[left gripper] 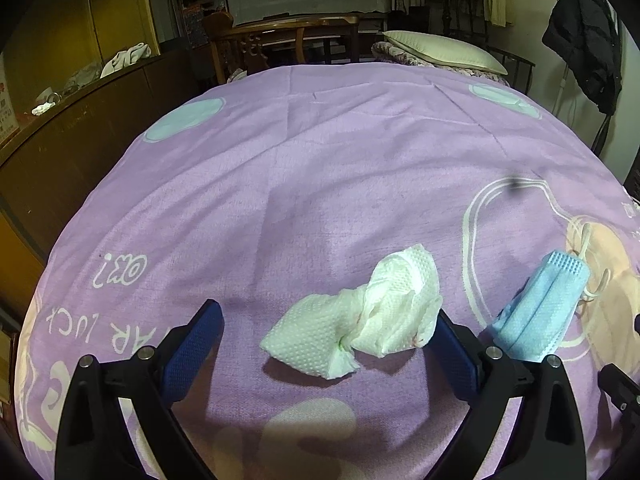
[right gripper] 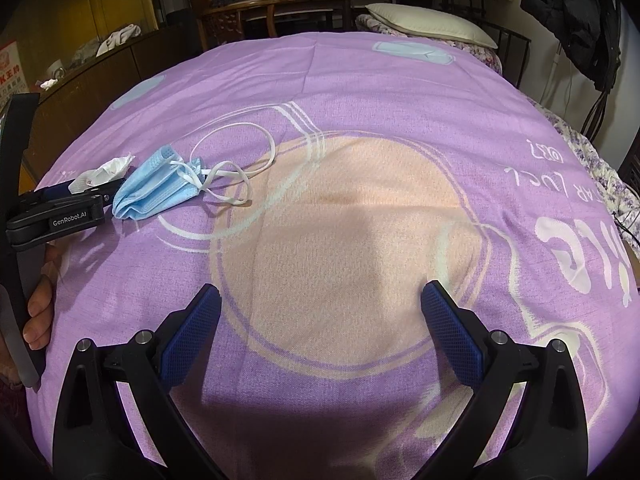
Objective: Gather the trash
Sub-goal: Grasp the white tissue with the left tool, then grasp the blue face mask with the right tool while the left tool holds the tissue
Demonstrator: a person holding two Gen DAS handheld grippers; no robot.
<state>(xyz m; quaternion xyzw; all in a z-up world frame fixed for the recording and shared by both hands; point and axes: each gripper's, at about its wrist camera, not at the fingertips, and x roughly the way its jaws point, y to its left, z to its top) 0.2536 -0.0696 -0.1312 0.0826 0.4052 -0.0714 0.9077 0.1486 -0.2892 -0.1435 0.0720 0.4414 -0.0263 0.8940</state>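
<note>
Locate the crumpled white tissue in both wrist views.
Left wrist: crumpled white tissue sits low centre, between the open left tool fingers.
Right wrist: tissue at far left, partly hidden by the left tool.
Shared landmark: folded blue face mask lying beside it.

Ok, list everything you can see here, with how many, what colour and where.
tissue: one, white, crumpled on the bedspread between the left fingers
mask: one, blue with white loops, on the bedspread beside the tissue
bedspread: one, purple with a peach circle and white lettering, covering the bed
pillow: one, cream, far end of the bed
jacket: one, black, hanging at far right
cabinet: one, brown, along the left
left hand-held gripper: open around the tissue
right hand-held gripper: open, over bare bedspread
</note>
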